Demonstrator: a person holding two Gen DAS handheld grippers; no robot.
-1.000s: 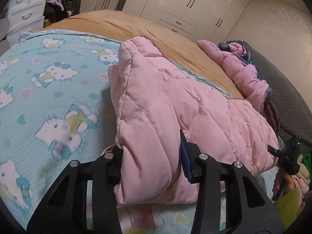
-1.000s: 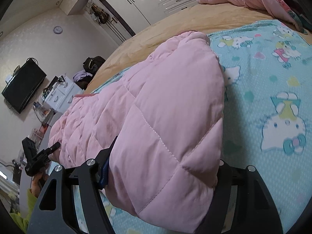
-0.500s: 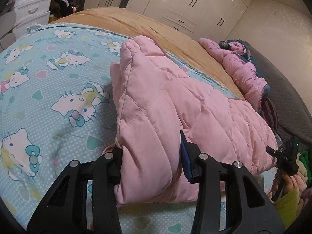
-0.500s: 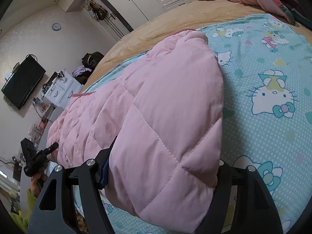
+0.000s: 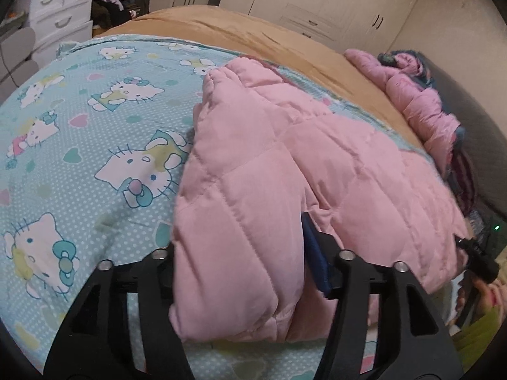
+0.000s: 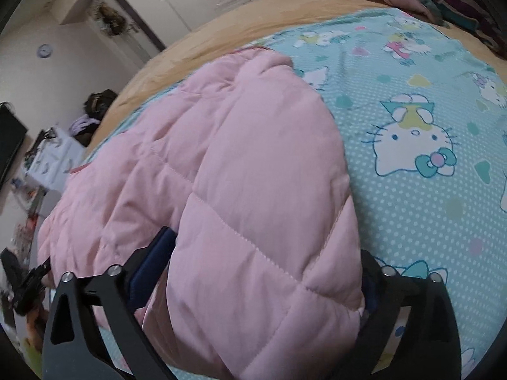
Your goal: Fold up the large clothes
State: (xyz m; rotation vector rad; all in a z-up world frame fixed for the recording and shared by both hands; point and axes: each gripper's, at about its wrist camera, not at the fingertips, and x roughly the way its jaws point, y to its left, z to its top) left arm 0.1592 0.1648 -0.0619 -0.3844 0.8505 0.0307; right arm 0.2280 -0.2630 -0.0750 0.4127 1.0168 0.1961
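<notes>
Pink quilted jacket (image 5: 285,164) folded on the cartoon-print sheet (image 5: 79,133), long axis running away from both grippers; left gripper (image 5: 244,266) and right gripper (image 6: 253,272) just opening, jaws loose around its near corners (right the wider), equally near

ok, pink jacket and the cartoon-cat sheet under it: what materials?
Pink jacket: looks like a padded synthetic shell, matte, slightly brushed; stitched quilting squares puff up. Cartoon-cat sheet: probably thin printed cotton or a blend, matte, lying flat with soft wrinkles.
</notes>
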